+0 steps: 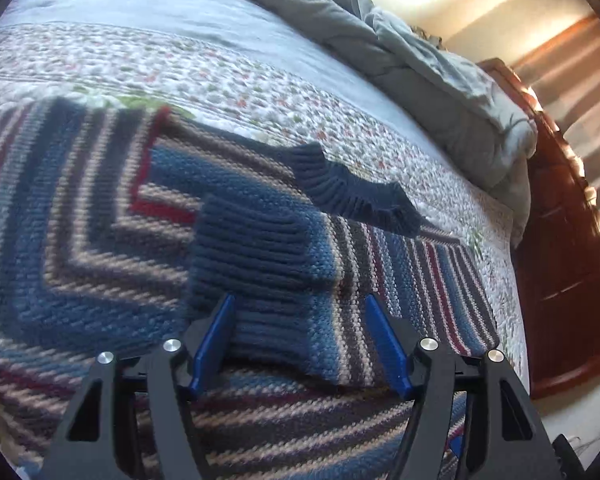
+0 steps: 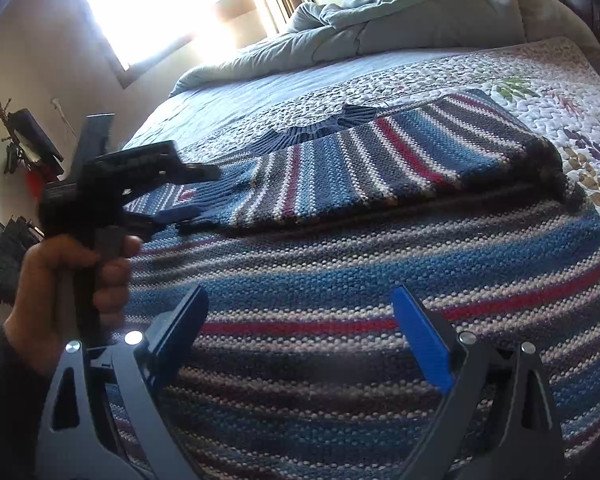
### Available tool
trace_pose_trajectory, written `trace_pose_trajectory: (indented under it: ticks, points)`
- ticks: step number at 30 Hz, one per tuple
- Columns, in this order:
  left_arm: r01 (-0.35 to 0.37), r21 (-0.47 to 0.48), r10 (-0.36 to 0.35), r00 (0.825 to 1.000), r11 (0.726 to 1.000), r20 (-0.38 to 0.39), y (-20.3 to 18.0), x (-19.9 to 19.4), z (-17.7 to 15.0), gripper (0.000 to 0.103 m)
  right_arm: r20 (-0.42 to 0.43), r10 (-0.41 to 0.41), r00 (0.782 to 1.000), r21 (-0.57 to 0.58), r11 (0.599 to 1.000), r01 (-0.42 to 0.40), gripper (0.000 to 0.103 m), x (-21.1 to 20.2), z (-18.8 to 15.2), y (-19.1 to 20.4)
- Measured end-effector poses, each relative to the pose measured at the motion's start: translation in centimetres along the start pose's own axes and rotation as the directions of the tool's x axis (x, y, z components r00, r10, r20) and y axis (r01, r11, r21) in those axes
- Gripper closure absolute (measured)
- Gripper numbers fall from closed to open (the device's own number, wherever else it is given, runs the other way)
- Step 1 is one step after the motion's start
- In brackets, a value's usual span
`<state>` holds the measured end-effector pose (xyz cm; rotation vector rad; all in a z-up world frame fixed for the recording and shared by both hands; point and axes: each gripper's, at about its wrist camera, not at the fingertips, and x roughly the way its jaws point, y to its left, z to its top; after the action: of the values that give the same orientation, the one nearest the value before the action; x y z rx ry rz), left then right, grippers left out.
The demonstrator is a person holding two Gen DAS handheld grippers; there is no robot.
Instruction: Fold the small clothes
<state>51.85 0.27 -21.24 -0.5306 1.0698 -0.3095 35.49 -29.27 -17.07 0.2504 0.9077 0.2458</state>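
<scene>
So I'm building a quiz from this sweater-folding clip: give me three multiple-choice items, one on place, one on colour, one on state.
1. Where does the striped sweater lie?
A. on the quilted bed
B. on a chair
C. on the floor

2. What colour is the sweater's ribbed collar?
A. white
B. navy
C. yellow

3. How is the right claw?
A. shut on the cuff
B. open, holding nothing
C. out of view

Key: A, quilt shows around the sweater; B, dark blue ribbing; B, its fingers stand wide apart over the knit.

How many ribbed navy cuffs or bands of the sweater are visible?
2. The sleeve cuff lies folded across the sweater, just ahead of the open left gripper. The neckband sits beyond it by the quilt. Others may be hidden.
</scene>
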Motion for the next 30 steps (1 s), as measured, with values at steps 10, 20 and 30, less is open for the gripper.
trace_pose_trajectory:
  ticks: [10,20,30]
  points:
    - [0.092,-0.173,-0.054,0.975,0.981,0.213,9.9,-12.0,-8.5,0.014,0.0,-0.064,0.998,-0.094,0.994,0.064,0.01,1.8,-1.6,1.7]
    - [0.065,-0.421,0.144,0.884,0.905,0.445,29.5,-25.2,-5.3,0.014,0.011,-0.05,0.999,-0.156,0.986,0.051,0.009,2.7,-2.7,4.1]
    - [0.187,-0.613,0.186,0.85,0.768,0.493,42.1,-25.2,2.1,0.014,0.001,-0.057,0.998,-0.183,0.982,0.056,0.006,3.6,-3.0,4.5]
